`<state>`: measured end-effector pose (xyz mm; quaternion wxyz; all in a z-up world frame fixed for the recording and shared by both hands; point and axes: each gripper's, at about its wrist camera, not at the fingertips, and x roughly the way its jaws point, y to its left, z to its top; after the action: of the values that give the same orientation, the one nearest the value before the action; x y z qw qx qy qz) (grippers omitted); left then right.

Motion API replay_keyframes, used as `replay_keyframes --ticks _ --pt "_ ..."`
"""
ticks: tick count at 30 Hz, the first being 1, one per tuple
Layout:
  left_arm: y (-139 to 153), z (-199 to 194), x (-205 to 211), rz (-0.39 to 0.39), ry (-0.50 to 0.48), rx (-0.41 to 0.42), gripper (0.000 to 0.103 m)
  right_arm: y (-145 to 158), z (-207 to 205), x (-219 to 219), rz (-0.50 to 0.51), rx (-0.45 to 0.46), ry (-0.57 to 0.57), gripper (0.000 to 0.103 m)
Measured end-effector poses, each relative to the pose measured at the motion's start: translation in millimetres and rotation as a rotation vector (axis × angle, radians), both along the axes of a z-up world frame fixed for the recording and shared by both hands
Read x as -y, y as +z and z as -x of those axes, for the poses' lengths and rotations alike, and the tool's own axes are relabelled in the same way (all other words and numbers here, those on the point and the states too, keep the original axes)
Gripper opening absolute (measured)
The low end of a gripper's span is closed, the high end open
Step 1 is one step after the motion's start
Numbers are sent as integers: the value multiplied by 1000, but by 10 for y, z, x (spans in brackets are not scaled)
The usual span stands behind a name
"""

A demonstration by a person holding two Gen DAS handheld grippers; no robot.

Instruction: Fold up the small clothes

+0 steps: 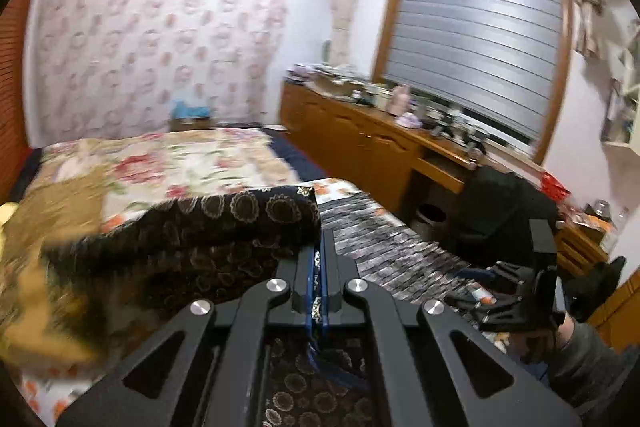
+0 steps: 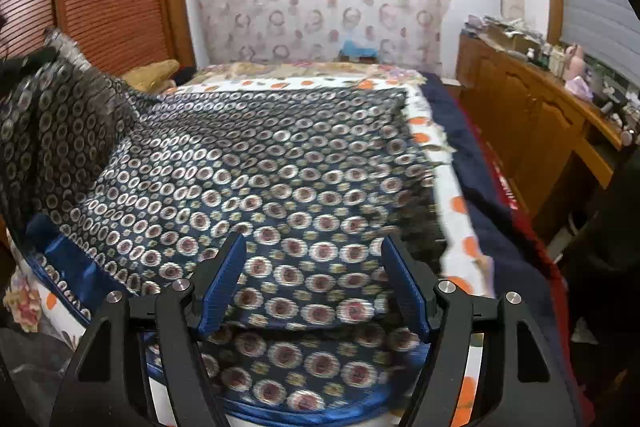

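The left gripper (image 1: 319, 267) is pressed together, pinching a fold of the dark patterned garment (image 2: 260, 179), whose lifted part blurs and hides the near bed (image 1: 192, 155). The right gripper (image 2: 312, 267) stands spread above the garment, pads clear of it. The garment lies across the bed, its near edge cut off. Beyond the bed, clutter on the wooden dresser (image 1: 360, 131) is too small to identify.

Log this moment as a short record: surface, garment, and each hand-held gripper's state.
surface: bed with a floral sheet
garment: dark patterned cloth spread on the bed, one edge lifted at the left
left hand-held gripper: shut on the cloth's edge, raising it
right hand-held gripper: open above the cloth, blue pads gripping nothing
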<state>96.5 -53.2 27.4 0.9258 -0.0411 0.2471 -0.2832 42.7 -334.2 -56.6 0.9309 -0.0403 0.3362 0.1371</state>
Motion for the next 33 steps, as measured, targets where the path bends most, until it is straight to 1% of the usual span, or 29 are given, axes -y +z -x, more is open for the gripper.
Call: replay_keyframes --ticks 5,9,11,13,16,17,19,21,22,26,30,33 --pt "151 -180 591 -38 -118 14 0 78 49 164 -4 20 -27 70" --pt "239 -201 1017 -66 -195 21 0 107 97 301 -11 30 -47 70" --pt "265 -210 1221 -83 -219 23 0 112 113 349 -17 31 -55 70" --pt "248 -199 1332 -107 -226 17 0 114 137 408 -28 32 -64 70" --pt "136 -208 1481 -165 -219 -7 0 110 154 474 -41 31 -75 70" --pt "101 -201 1479 -172 -226 -16 2 112 157 484 -43 30 -76 70" --pt "32 -211 1462 -169 -242 -42 10 113 154 519 -48 29 -82 70" --pt "8 -204 1403 -169 -238 -58 34 116 159 543 -47 31 -89 70" --pt "2 -204 1383 -169 -237 -57 36 117 167 549 -48 31 -92 70" --pt "-22 -165 1236 -183 -214 -53 40 147 133 553 -53 35 -104 70" --pt "-105 -188 1000 -204 -156 -61 40 222 74 493 -47 44 -101 70" --pt "-201 -201 782 -199 -124 -80 40 291 25 396 -35 52 -91 70"
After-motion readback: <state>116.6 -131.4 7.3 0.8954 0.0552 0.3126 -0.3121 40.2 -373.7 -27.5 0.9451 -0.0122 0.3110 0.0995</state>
